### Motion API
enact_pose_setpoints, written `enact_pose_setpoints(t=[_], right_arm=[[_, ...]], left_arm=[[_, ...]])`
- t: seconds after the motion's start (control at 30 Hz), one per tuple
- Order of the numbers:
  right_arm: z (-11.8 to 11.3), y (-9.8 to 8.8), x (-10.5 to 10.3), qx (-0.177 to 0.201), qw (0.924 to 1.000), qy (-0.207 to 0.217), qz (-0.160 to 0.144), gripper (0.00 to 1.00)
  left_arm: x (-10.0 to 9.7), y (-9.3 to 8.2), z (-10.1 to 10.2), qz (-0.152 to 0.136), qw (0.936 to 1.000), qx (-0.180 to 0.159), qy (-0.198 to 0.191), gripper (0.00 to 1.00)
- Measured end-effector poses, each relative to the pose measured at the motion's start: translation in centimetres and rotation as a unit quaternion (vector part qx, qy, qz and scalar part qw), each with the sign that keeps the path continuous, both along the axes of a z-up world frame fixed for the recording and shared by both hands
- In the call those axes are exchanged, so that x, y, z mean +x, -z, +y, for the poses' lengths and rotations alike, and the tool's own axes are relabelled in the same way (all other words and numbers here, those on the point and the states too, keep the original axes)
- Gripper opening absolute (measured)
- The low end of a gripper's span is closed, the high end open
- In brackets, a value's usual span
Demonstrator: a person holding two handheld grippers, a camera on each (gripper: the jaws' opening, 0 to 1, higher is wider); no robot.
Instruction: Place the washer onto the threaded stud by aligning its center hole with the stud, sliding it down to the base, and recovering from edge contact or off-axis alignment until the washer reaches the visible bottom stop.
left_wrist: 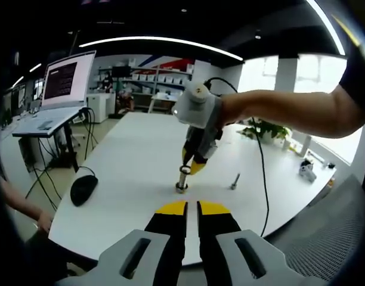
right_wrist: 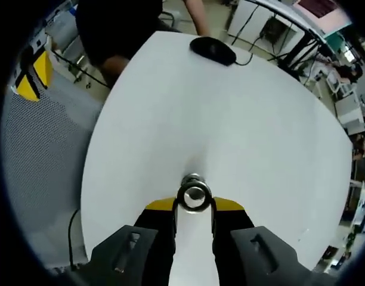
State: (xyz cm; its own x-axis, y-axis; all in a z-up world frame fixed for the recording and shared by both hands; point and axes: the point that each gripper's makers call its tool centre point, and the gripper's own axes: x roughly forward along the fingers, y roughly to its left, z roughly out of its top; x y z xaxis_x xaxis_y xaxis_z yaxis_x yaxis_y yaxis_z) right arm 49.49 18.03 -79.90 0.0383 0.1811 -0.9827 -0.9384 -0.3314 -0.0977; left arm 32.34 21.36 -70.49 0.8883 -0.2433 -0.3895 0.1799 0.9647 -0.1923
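In the left gripper view the right gripper (left_wrist: 188,170), held by a person's arm, points straight down at a short threaded stud (left_wrist: 181,186) standing upright on the white table (left_wrist: 135,155). A metal washer (left_wrist: 183,171) sits between its yellow tips, around the top of the stud. From above, in the right gripper view, the right gripper (right_wrist: 194,205) is shut on the shiny washer (right_wrist: 194,196), with the stud's end (right_wrist: 192,178) showing just past the ring. My left gripper (left_wrist: 192,208) hovers over the near table edge, jaws together and holding nothing.
A loose bolt (left_wrist: 235,181) lies to the right of the stud. A black mouse (left_wrist: 83,189) (right_wrist: 213,51) rests near the table edge. A grey mesh chair (right_wrist: 45,167) stands beside the table. A desk with a monitor (left_wrist: 66,77) is far left.
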Motion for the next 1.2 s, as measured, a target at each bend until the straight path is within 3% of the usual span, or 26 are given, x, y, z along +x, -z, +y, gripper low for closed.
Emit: enact_pose_setpoints(t=[0.33, 0.9, 1.2], right_arm=[[0.3, 0.8, 0.2, -0.002, 0.9999, 0.007, 0.009, 0.22], [0.2, 4.6, 0.3, -0.032, 0.999, 0.01, 0.03, 0.22], [0.1, 5.4, 0.2, -0.04, 0.9988, -0.001, 0.03, 0.23]], left_arm=[[0.0, 0.0, 0.0, 0.001, 1.0, 0.0, 0.0, 0.04], [0.0, 0.1, 0.2, 0.002, 1.0, -0.002, -0.005, 0.04], [0.1, 0.1, 0.2, 0.002, 1.0, -0.005, -0.007, 0.05]])
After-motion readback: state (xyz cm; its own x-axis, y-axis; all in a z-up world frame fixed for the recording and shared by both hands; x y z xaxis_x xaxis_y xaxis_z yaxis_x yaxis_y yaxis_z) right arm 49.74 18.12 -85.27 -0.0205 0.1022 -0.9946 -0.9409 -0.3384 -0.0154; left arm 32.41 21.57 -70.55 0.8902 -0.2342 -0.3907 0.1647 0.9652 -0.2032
